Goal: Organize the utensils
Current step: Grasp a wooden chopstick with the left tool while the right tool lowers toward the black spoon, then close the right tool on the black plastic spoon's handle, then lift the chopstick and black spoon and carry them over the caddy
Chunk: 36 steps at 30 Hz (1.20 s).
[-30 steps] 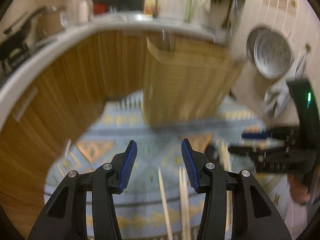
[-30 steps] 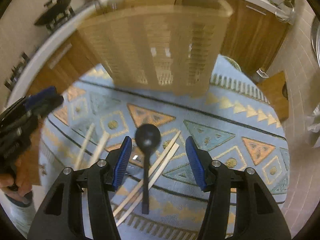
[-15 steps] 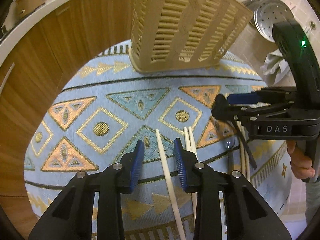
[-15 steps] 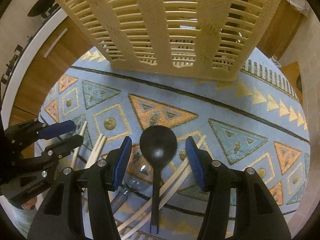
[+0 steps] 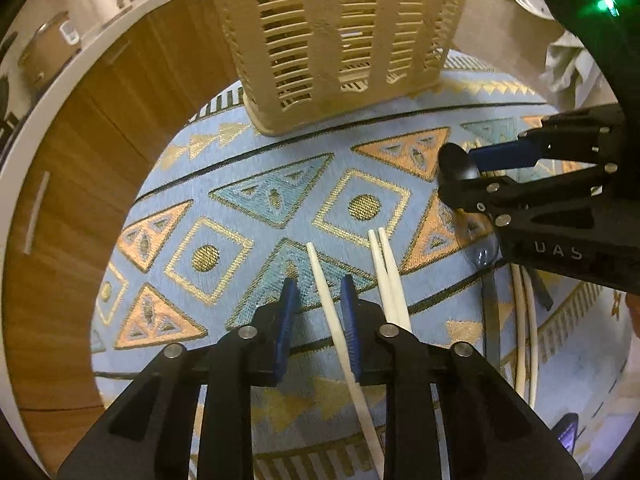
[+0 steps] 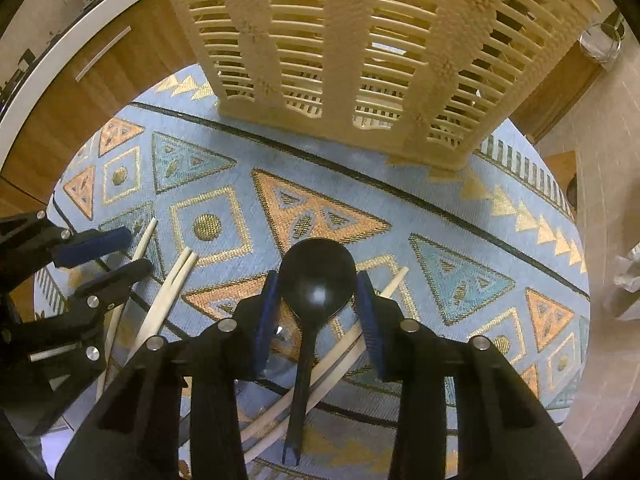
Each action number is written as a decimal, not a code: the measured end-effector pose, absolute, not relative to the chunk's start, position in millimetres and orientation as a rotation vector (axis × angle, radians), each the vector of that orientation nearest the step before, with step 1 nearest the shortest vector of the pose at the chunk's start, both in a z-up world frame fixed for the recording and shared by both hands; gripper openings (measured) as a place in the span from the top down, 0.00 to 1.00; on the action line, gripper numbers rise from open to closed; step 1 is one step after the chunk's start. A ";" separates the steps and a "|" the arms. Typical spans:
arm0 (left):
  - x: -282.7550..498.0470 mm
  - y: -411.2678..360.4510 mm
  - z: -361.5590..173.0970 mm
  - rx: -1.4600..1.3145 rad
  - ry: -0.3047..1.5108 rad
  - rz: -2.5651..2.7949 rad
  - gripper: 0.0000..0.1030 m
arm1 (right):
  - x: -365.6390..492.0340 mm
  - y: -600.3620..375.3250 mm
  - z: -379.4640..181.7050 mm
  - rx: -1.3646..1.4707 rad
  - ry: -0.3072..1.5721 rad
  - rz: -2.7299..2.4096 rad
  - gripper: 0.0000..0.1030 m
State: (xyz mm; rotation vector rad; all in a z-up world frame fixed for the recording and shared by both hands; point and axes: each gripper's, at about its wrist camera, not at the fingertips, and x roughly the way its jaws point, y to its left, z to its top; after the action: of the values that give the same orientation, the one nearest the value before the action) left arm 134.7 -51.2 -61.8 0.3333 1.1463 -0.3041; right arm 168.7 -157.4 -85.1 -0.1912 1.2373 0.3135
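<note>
Jaws of both grippers had just been closing, each with a utensil between them. Left gripper, in its own wrist view, stood narrow around a single white chopstick; the right pad lay against the stick while a gap showed on the left, so a firm grip was not yet evident. Compared with the frame half a second earlier, the pads had drawn closer to the stick and the cloth pattern filled more of the view, consistent with descent. Right gripper bracketed the bowl of a black plastic spoon, its pads at about the bowl's width; whether they pressed could not be told. A second earlier those jaws stood well wider and higher. Judged from this, both pick-ups were at the closing stage, with transfer to the holder still ahead.

Spoon lay bowl toward 12 o'clock, its handle crossing two chopsticks and running toward 6 o'clock. A further pair of chopsticks lay just beside the left gripper at 1 o'clock. Cream slatted utensil basket stood upright at 12 o'clock on the patterned blue tablecloth, well apart from the utensils.
</note>
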 end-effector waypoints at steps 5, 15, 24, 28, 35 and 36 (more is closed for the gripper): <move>131.5 -56.1 -61.8 0.354 1.136 -0.289 0.94 | 168.9 -160.3 -84.4 -0.183 1.231 0.316 0.66; 122.8 -57.2 -59.6 0.298 1.087 -0.313 0.97 | 157.2 -184.4 -69.5 -0.162 1.166 0.362 0.67; 111.7 -36.7 -31.9 0.058 0.892 -0.402 0.97 | 132.5 -191.2 -33.7 -0.142 1.025 0.471 0.67; 102.3 -29.7 -13.6 0.007 0.782 -0.416 0.97 | 118.2 -200.0 -16.4 -0.105 0.952 0.539 0.67; 86.2 -22.8 40.7 -0.104 0.529 -0.407 0.97 | 97.5 -213.6 25.3 -0.030 0.775 0.611 0.67; 85.5 -23.4 46.8 -0.109 0.504 -0.398 0.97 | 95.3 -217.0 32.7 -0.020 0.743 0.616 0.67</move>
State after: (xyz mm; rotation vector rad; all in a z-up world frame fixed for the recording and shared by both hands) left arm 85.5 -23.4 46.8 -0.1094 0.5041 -0.3980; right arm 95.3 -217.0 32.7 -0.0204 0.7432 0.6156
